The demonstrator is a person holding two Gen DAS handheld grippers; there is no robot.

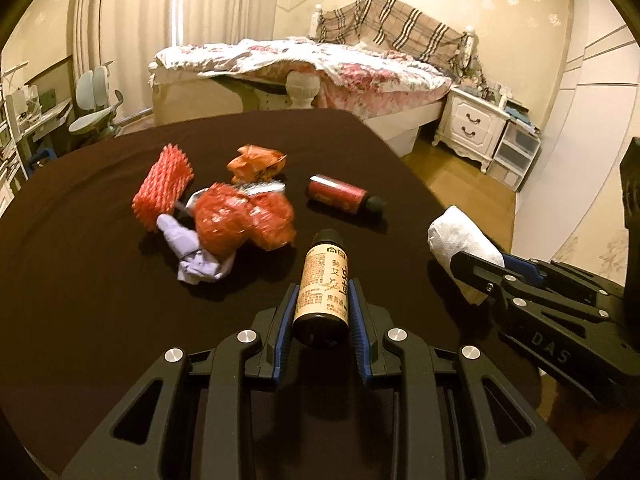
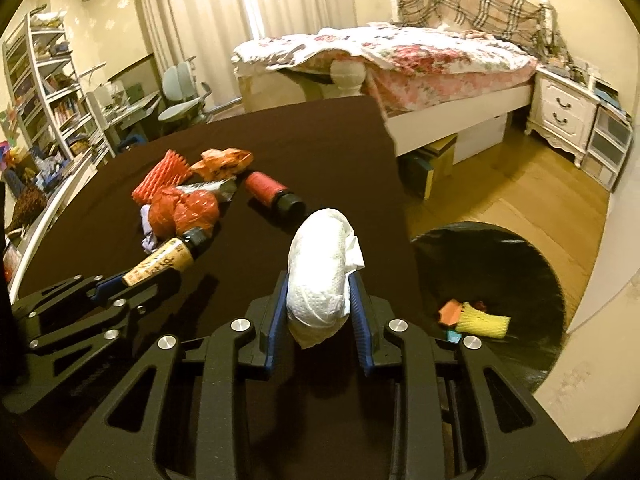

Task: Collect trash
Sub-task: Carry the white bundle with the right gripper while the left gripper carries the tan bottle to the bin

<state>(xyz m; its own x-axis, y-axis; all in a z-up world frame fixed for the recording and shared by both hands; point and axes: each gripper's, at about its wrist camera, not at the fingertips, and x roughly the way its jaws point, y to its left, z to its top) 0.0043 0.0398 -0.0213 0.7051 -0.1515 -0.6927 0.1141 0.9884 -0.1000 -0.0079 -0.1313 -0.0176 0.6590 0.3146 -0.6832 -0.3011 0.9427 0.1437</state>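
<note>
Centrally, the dark brown cloth-covered table (image 1: 120,280) fills both views; the black-lined round bin (image 2: 520,248) sits lower right. Right gripper (image 2: 320,300) clamps a white crumpled paper wad (image 2: 320,276); left gripper (image 1: 323,304) clamps a tan-labelled dark bottle (image 1: 323,280).

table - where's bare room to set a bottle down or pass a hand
Bare cloth on the table along the near edge, and behind the red bottle toward the far edge. Crowded left of centre: red foam net, orange wrapper, red mesh bag, purple wad.
</note>
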